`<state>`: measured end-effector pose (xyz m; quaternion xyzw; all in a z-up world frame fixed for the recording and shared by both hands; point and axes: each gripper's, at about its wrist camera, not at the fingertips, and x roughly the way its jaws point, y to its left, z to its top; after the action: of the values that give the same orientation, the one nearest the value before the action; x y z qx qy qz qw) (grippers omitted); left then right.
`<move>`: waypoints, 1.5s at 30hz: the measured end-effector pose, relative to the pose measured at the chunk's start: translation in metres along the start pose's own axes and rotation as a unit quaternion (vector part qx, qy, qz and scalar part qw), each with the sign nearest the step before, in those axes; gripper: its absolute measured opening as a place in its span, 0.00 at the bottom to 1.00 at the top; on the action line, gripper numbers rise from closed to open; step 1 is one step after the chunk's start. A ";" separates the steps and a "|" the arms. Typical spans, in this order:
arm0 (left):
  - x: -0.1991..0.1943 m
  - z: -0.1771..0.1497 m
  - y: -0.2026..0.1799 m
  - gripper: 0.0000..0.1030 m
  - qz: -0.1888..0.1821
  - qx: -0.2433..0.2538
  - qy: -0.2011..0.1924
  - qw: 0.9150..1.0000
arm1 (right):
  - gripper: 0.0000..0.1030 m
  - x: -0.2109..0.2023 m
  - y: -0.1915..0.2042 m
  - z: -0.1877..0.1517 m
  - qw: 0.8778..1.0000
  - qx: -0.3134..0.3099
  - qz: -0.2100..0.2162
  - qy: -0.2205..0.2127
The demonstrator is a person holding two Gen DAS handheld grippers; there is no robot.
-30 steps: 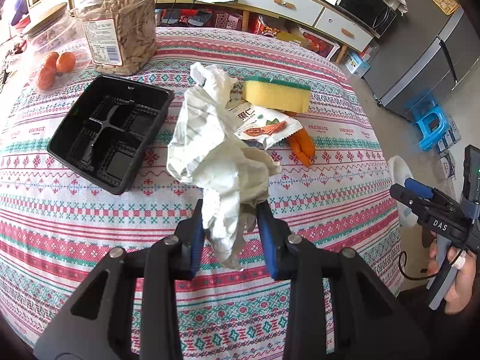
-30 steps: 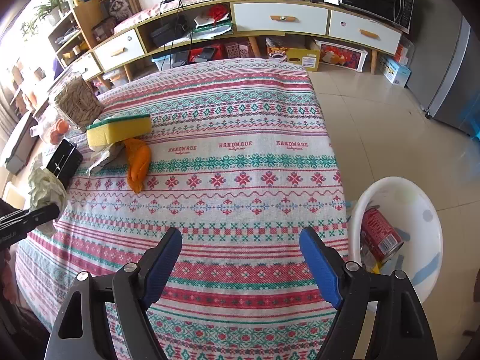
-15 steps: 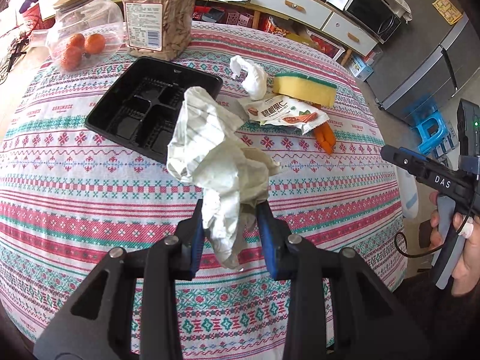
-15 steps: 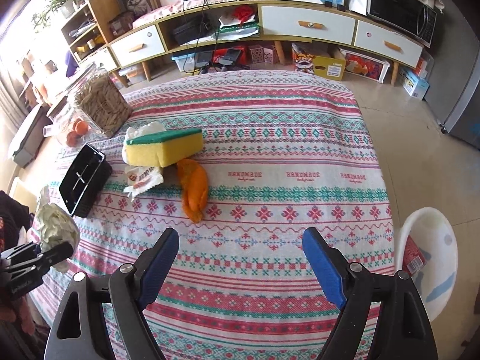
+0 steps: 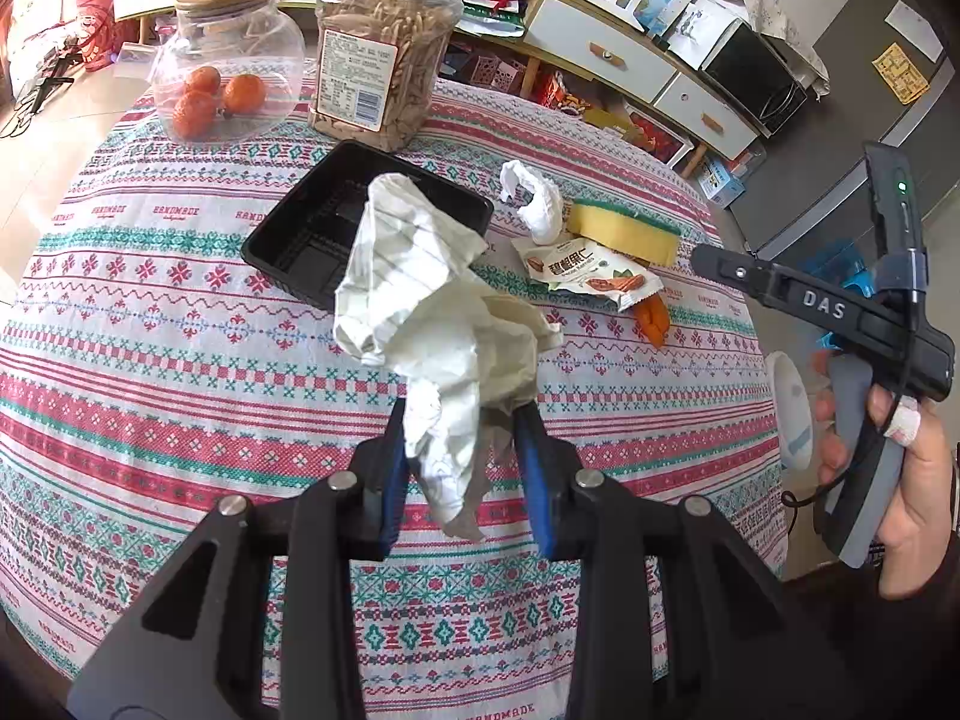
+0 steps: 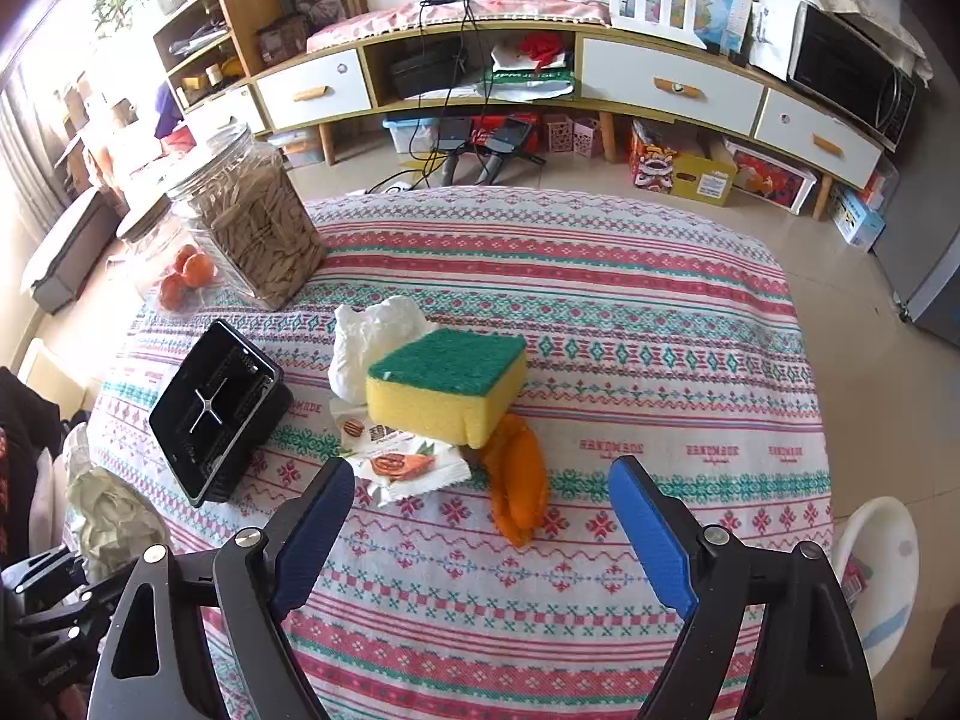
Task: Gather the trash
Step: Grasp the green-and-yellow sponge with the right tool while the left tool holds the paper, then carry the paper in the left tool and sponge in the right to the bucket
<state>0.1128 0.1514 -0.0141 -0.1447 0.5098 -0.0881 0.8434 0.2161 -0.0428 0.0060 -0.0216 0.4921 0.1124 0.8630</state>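
Patterned red-and-green tablecloth (image 6: 600,300) holds yellow-green sponge (image 6: 447,387); beside the sponge lie snack wrapper (image 6: 402,465) and orange peel (image 6: 519,489), right gripper (image 6: 480,531) jaws empty, opening toward them; left gripper (image 5: 462,450) clamps crumpled white paper (image 5: 420,300), likely bin-bound

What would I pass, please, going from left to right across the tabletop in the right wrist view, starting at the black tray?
black plastic tray → crumpled white tissue → yellow sponge with green scouring top → orange peel → white bin beside the table
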 end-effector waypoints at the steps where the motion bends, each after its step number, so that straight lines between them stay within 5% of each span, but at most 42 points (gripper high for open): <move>1: -0.002 -0.001 0.001 0.34 -0.002 -0.002 -0.001 1.000 | 0.86 0.006 0.005 0.002 1.000 -0.003 -0.002 0.003; 12: -0.013 0.008 0.033 0.34 0.011 -0.045 -0.018 0.999 | 0.86 0.052 0.027 0.014 0.997 -0.025 -0.067 0.019; 16: -0.012 0.009 0.031 0.34 0.009 -0.045 -0.017 0.999 | 0.86 0.057 0.027 0.020 0.998 -0.026 -0.061 0.018; 17: -0.013 0.010 0.030 0.34 0.008 -0.045 -0.017 0.999 | 0.84 0.058 0.027 0.021 0.998 -0.027 -0.058 0.018; 19: -0.014 0.011 0.031 0.34 0.007 -0.047 -0.020 0.999 | 0.59 0.060 0.029 0.023 0.998 -0.035 -0.054 0.022; 21: -0.016 0.012 0.033 0.34 0.009 -0.050 -0.024 0.998 | 0.57 0.060 0.031 0.023 0.997 -0.041 -0.058 0.023; 33: -0.016 0.006 0.029 0.34 0.014 -0.045 -0.025 0.999 | 0.54 -0.006 0.013 0.009 0.998 -0.048 -0.030 -0.022; 45: -0.001 -0.009 -0.015 0.34 -0.004 -0.021 -0.007 1.000 | 0.54 -0.065 -0.043 -0.044 0.999 -0.033 0.002 -0.035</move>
<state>0.1041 0.1364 -0.0119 -0.1652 0.5055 -0.0792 0.8432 0.1563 -0.1025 0.0357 -0.0448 0.4574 0.1313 0.8784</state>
